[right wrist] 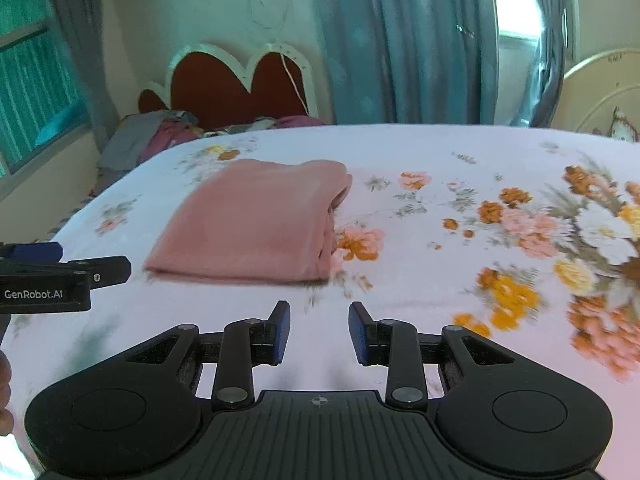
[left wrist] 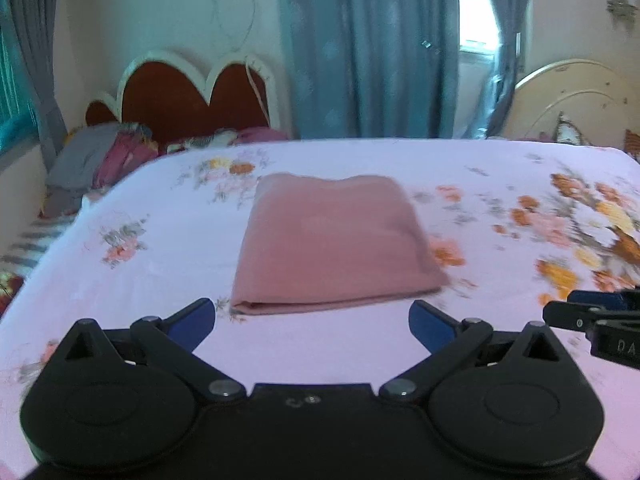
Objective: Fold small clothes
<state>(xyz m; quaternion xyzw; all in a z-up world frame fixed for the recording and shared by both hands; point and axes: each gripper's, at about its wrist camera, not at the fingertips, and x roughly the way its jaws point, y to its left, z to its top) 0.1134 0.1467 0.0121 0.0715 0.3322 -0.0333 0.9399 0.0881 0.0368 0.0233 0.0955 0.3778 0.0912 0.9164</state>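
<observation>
Two sets of jaws, both mine, hang over the bed (left wrist: 120,208) with nothing in either. My left gripper (left wrist: 312,320) stands spread as wide as it goes; my right gripper (right wrist: 319,332) is only partly open, a narrow gap between its blue pads (right wrist: 282,332). Neither touches cloth.

The pink garment (left wrist: 332,244) lies ahead of both, flat on the floral bedsheet (right wrist: 440,280), folded into a neat rectangle with its doubled edge nearest me and loose layered edges along its right side. It sits near the middle of the bed, well apart from the heap of clothes (left wrist: 100,160) by the red headboard (left wrist: 192,96).

By my judgement the folding of this piece is about done, and the step in hand is letting go cleanly. To do that well I should lift straight away without dragging a corner, then check that the right-hand layers stay aligned. If one more fold is wanted, I would pinch both near corners evenly and carry them over together.
</observation>
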